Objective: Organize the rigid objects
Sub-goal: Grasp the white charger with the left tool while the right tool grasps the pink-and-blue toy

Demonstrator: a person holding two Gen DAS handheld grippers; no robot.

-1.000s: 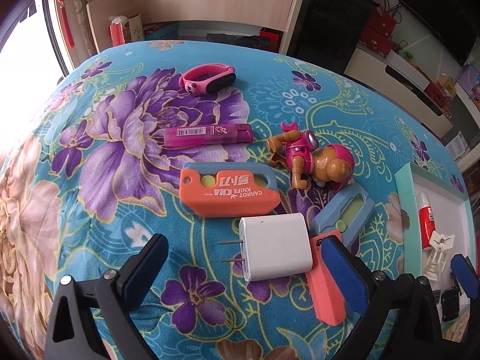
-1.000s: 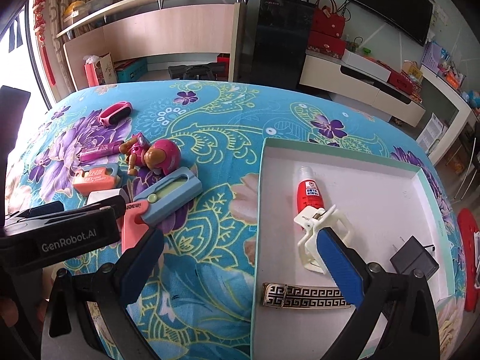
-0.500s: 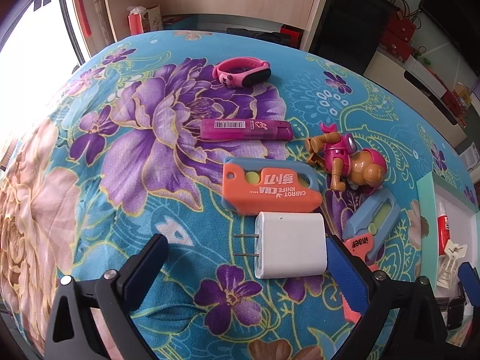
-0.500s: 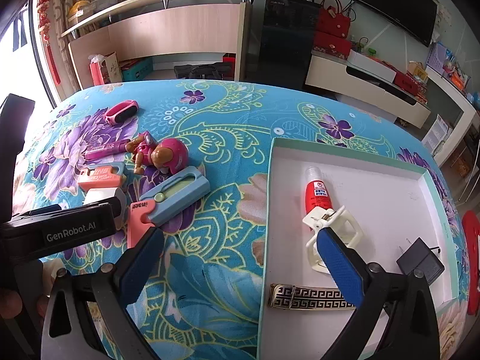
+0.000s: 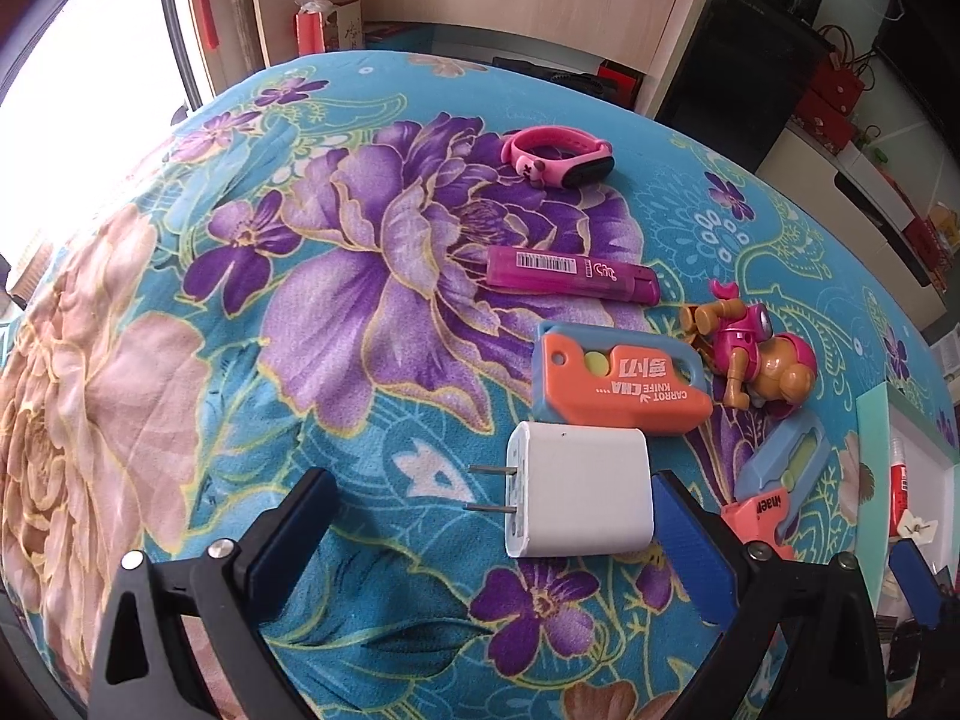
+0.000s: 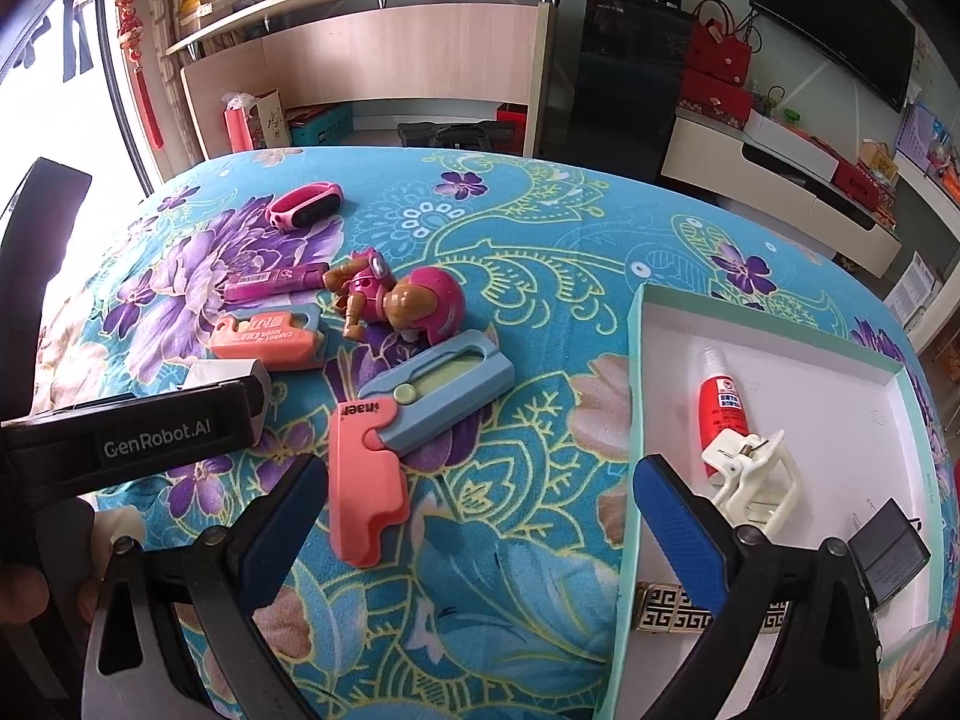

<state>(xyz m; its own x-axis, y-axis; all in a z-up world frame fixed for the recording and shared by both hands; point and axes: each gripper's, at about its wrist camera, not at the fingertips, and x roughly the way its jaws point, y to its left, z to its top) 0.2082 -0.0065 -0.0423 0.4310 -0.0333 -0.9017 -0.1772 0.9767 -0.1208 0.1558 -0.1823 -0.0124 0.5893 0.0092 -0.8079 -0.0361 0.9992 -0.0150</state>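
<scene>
We see the white square plastic charger (image 5: 579,495) lying between the wide-spread fingers of our left gripper (image 5: 498,534), touching neither; our right gripper (image 6: 480,516) hovers wide too.

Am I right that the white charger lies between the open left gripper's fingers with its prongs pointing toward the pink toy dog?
Not quite: in the left wrist view the white charger lies between the open left gripper's fingers, but its prongs point away from the pink toy dog.

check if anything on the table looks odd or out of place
Nothing looks damaged or spilled. The pink-and-blue toy knife lies folded open in an L, and the toy pup lies tipped on its side, both outside the tray.
</scene>
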